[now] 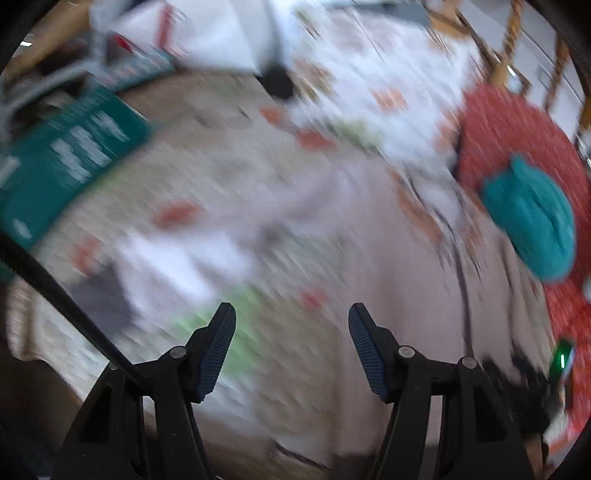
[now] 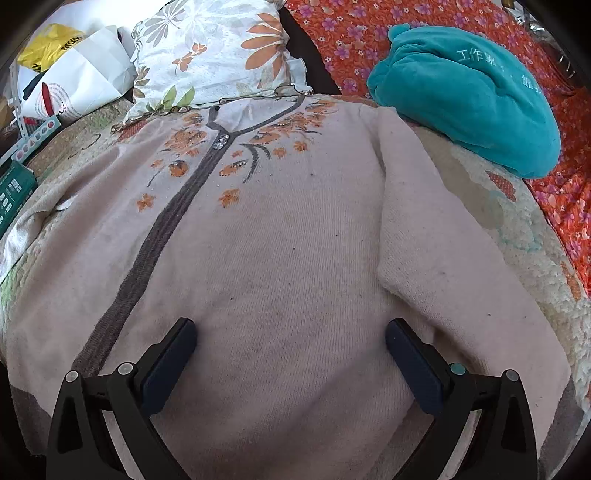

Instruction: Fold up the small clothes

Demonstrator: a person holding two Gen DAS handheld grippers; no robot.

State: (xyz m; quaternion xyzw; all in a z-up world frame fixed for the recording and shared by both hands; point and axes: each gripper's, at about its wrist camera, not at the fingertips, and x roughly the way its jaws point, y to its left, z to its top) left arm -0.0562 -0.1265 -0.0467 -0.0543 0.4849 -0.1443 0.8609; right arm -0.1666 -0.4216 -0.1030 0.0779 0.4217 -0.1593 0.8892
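Observation:
A pale pink knit cardigan (image 2: 280, 236) with a grey front band and orange flower embroidery lies flat, front up, on a bed. Its sleeve (image 2: 436, 240) lies along its right side. My right gripper (image 2: 290, 326) is open and empty, just above the cardigan's lower body. The left wrist view is heavily blurred by motion. My left gripper (image 1: 291, 312) is open and empty above the bed, with the pink cardigan (image 1: 388, 258) to its right.
A teal plush bundle (image 2: 469, 96) lies on an orange floral cover (image 2: 354, 33) at the back right. A floral pillow (image 2: 218, 51) and white bags (image 2: 77, 77) are behind the collar. A green box (image 1: 70, 155) lies at the left.

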